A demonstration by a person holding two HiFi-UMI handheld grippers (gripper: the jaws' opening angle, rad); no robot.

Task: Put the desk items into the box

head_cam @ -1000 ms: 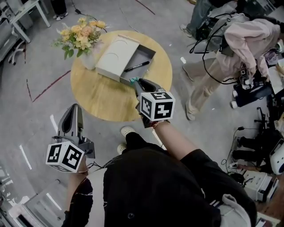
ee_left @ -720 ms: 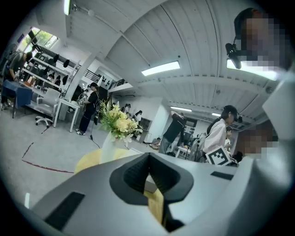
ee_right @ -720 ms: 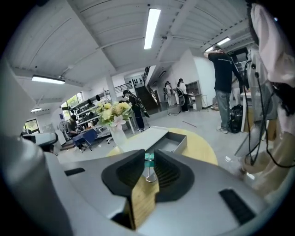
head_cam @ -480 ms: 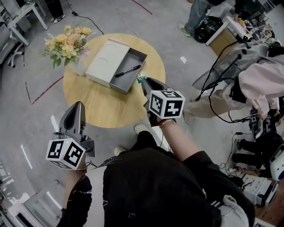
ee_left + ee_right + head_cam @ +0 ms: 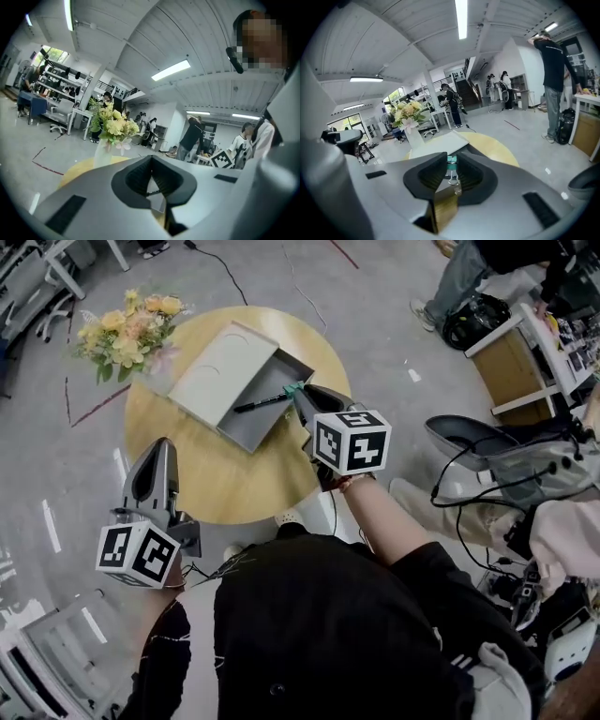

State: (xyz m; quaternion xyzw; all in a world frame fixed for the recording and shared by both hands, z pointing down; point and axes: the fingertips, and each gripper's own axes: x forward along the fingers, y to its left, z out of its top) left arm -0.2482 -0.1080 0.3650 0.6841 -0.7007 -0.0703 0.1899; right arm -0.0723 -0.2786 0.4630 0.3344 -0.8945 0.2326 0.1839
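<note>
The binder clip [image 5: 297, 388] is pinched between the fingers of the right gripper [image 5: 302, 395], closed on it. Its teal body juts past the fingertips and its wire handles run back along the fingers, as the right gripper view shows. The clip hangs at the near right corner of the box [image 5: 258, 423], just over the rim. The box lies slantwise on the round counter [image 5: 216, 484]. Its white lid [image 5: 220, 371] is slid aside and covers the far left part. A black pen [image 5: 262, 401] lies in the open grey part, its long axis running from lower left to upper right, one end close to the clip. Bare box floor shows nearer than the pen. A bouquet [image 5: 127, 324] stands at the counter's far left edge, well apart from the clip. The left gripper [image 5: 159, 448] hovers off the counter's near left edge, its fingers closed with nothing between them.
</note>
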